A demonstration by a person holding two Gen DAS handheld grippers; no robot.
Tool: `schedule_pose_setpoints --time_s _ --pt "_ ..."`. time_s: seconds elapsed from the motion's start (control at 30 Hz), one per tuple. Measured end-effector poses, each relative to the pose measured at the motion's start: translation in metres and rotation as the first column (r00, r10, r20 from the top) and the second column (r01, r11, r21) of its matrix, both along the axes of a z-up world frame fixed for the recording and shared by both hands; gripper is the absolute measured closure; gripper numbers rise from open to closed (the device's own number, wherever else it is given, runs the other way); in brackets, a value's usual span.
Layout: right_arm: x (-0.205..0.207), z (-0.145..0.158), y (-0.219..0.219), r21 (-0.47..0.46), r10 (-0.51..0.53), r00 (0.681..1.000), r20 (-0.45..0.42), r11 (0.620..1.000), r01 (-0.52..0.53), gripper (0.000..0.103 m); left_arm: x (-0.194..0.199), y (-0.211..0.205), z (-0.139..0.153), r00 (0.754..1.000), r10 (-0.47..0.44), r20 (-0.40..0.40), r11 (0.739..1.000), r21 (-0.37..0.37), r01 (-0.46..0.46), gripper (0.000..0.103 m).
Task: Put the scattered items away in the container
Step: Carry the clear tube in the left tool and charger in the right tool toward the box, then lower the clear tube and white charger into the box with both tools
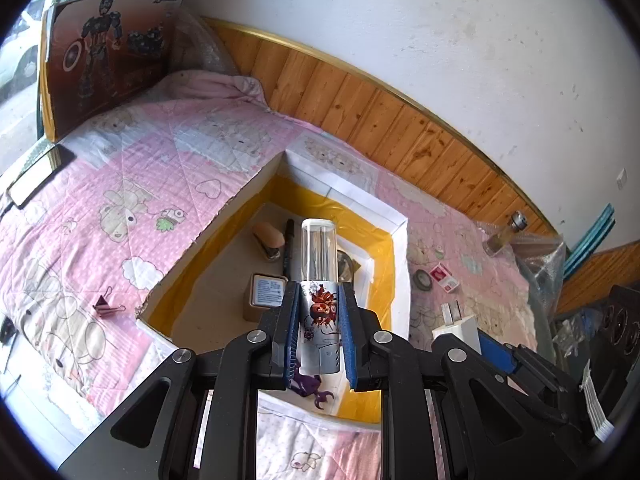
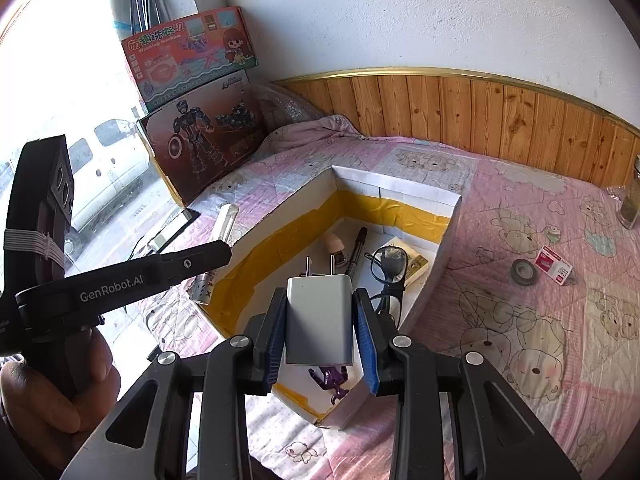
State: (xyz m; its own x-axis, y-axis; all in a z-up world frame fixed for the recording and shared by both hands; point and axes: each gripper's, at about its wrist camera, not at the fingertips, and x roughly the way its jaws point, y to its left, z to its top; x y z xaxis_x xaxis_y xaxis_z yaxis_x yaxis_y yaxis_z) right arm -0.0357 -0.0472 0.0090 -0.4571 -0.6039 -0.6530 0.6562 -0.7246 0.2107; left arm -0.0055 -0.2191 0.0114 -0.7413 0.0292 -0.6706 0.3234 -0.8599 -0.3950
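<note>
My left gripper (image 1: 319, 296) is shut on a clear-capped tube with a cartoon label (image 1: 319, 280), held over the open white box with yellow tape inside (image 1: 394, 248). My right gripper (image 2: 320, 304) is shut on a white plug charger (image 2: 319, 320), also held over the box (image 2: 448, 232). In the box lie a marker (image 2: 356, 252), glasses (image 2: 390, 268), a small stapler (image 1: 269, 238), a small brown carton (image 1: 264, 294) and a purple clip (image 2: 330, 378). The left gripper with its tube (image 2: 208, 256) shows at left in the right wrist view.
On the pink quilt lie a tape roll (image 2: 524, 272), a small red-and-white packet (image 2: 554, 265), a glass jar (image 2: 632, 196), a pink binder clip (image 1: 105, 305) and a phone (image 1: 38, 178). Toy boxes (image 2: 200, 136) lean against the wall at the bed's far left.
</note>
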Motion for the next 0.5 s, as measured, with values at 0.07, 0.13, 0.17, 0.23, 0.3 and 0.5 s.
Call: schedule_pose_setpoints --time_s 0.07,0.13,0.17,0.23,0.3,0.5 --pt "-0.004 -0.002 -0.005 0.004 0.009 1.000 0.005 1.000 -0.009 0.069 -0.004 -0.006 -0.001 1.000 0.005 0.005 1.000 -0.006 -0.005 0.084" --pt "-0.008 -0.004 -0.010 0.005 0.017 1.000 0.012 1.000 -0.017 0.069 -0.006 -0.012 -0.003 1.000 0.014 0.013 1.000 -0.008 -0.014 0.084" --pt "-0.010 -0.005 -0.012 0.006 0.021 1.000 0.016 1.000 -0.021 0.069 -0.007 -0.014 -0.004 1.000 0.018 0.018 1.000 -0.010 -0.018 0.084" --pt "-0.015 -0.007 -0.017 0.006 0.028 0.999 0.025 1.000 -0.029 0.069 -0.009 -0.019 -0.007 0.999 0.027 0.028 1.000 -0.010 -0.027 0.084" --pt "-0.019 -0.011 -0.021 0.001 0.037 0.998 0.042 0.999 -0.037 0.069 -0.012 -0.023 -0.011 0.999 0.027 0.041 1.000 -0.008 -0.027 0.084" --pt "-0.030 -0.021 -0.036 -0.002 0.062 0.995 0.083 0.998 -0.062 0.069 -0.022 -0.028 -0.020 0.997 -0.004 0.081 1.000 -0.017 0.006 0.084"
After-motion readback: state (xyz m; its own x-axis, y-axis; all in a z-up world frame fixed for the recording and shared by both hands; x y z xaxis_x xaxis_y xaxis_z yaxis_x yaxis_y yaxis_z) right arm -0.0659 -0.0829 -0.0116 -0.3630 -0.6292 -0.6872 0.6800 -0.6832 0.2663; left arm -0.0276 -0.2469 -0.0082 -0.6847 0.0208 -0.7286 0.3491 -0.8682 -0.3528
